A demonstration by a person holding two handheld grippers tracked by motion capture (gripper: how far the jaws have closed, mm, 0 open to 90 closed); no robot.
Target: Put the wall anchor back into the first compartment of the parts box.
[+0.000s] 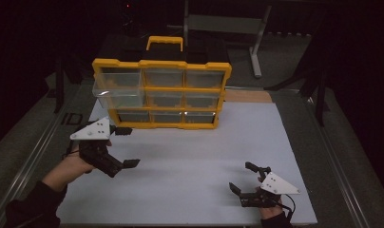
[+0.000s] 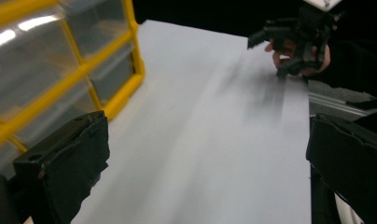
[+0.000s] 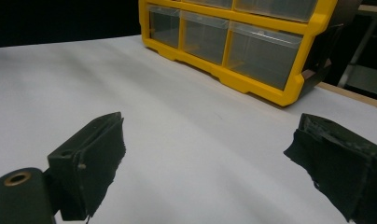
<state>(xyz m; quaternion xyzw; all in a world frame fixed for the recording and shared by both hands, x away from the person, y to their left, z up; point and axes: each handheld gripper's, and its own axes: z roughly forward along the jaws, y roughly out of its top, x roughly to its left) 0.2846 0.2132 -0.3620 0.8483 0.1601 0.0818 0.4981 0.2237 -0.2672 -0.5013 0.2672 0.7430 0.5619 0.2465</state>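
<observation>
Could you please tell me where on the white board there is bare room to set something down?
The widest bare patch on the white board lies between the left gripper and the right gripper, in front of the yellow drawer organizer. The right side, beside the organizer, is bare too. It is tightest at the far left, where the left gripper sits near the organizer.

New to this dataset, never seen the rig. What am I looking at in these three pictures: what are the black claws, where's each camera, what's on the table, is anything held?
No robot here: a person holds a two-jaw gripper in each hand. The high view looks down on the table, with the left gripper near the organizer and the right gripper at the near right. The other two views come from cameras riding on the grippers, looking out between their own black jaws. On the white table surface stands a yellow drawer organizer with clear drawers; one at its left edge juts forward. Both grippers are open and hold nothing.
</observation>
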